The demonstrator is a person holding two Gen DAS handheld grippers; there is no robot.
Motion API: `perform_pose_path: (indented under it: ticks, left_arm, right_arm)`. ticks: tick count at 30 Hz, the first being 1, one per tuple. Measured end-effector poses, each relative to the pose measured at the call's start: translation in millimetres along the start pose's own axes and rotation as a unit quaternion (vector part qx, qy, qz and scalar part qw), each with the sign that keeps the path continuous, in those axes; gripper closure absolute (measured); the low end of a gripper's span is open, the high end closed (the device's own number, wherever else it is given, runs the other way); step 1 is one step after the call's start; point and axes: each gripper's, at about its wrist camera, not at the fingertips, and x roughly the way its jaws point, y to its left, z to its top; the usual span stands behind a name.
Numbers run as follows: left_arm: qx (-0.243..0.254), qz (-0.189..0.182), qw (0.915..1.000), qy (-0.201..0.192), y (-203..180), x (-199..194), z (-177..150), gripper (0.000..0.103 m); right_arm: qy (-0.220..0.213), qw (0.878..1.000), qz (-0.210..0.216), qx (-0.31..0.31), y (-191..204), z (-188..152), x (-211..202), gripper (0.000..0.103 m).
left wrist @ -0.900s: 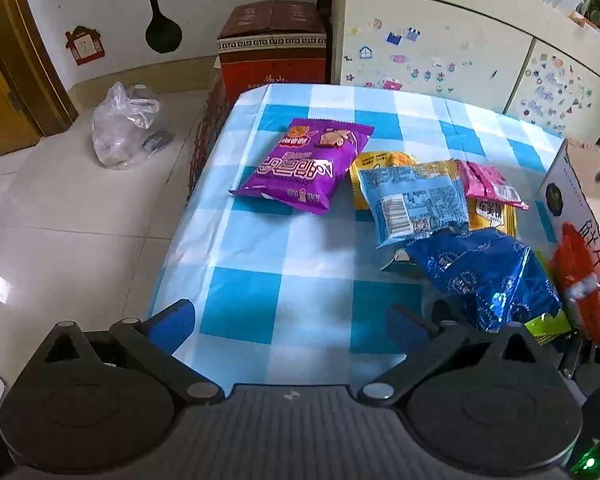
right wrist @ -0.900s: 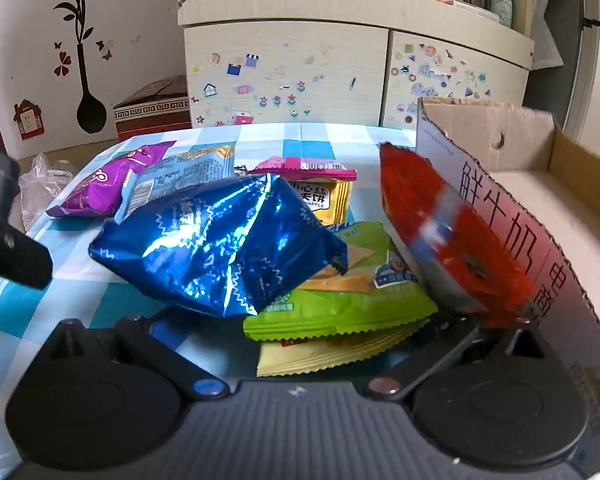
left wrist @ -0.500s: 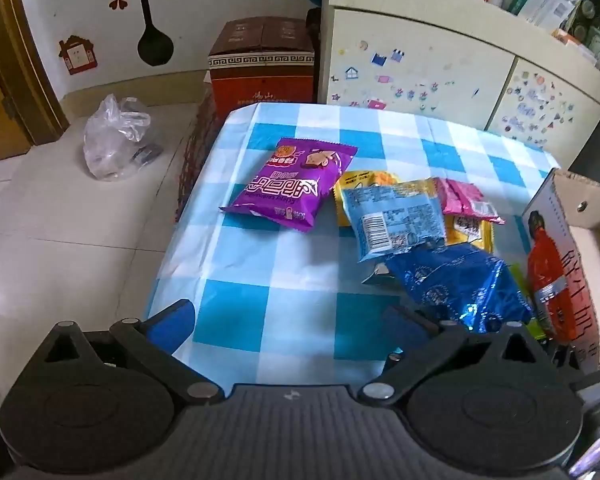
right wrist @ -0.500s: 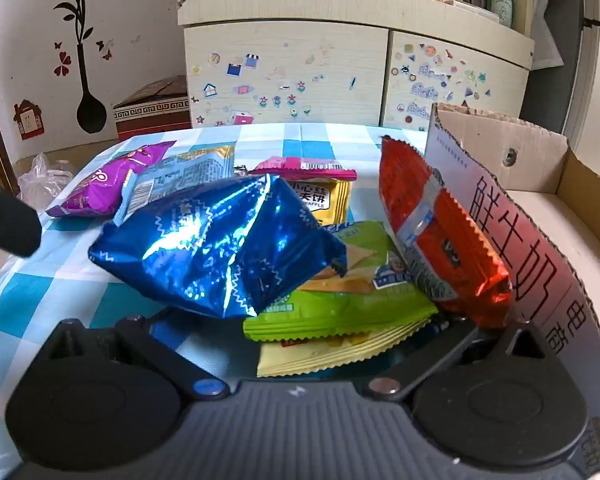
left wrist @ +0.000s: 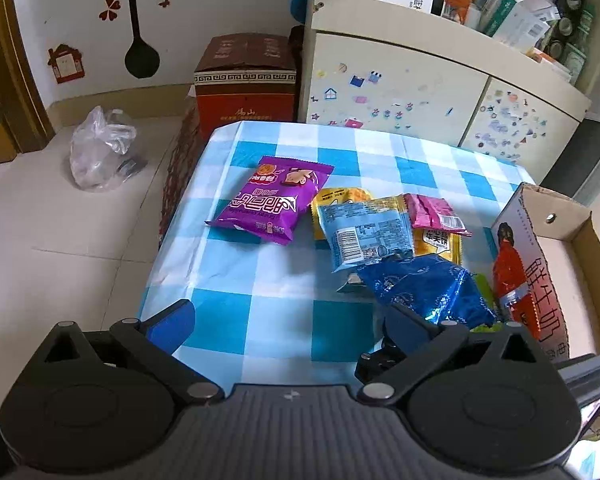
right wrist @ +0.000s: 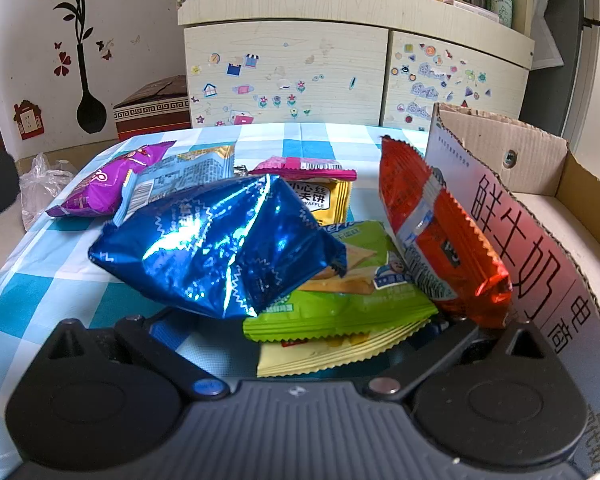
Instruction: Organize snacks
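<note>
Left claw (left wrist: 288, 320): jaws spread wide, nothing between them, hovering over the near checked part of the worktop (left wrist: 260, 280).
Right claw (right wrist: 300, 320): jaws wide apart, gripping nothing; green packet (right wrist: 340, 300) and pale yellow packet (right wrist: 320, 352) lie between its fingers.
Blue foil bag (right wrist: 220, 248): on top of the green packet, at the near end of the snack pile.
Red packet (right wrist: 432, 236): upright, leaning against the cardboard box (right wrist: 540, 168) wall at the right.
Yellow waffle packet (right wrist: 324, 198): behind the blue bag, with a pink packet (right wrist: 304, 168) on it.
Light blue packet (left wrist: 364, 232): mid-pile, barcode up.
Purple bag (left wrist: 272, 200): farther left, apart from the pile.
Sticker-covered cabinet (right wrist: 292, 76): beyond the worktop.
</note>
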Motion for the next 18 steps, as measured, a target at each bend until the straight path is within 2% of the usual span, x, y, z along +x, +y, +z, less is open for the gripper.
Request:
perform_pose_path:
  ticks: [14, 18]
  left_arm:
    - [0.02, -0.005, 0.9998, -0.003, -6.5, -3.4, -2.7, 0.0]
    - [0.026, 0.002, 0.9997, 0.0, -7.9, -1.9, -3.9, 0.0]
  right_arm:
    - [-0.001, 1.0, 0.0, 0.0, -0.5, 0.1, -0.5, 0.0]
    - [0.024, 1.0, 0.005, -0.003, -3.0, 2.7, -6.7, 0.001]
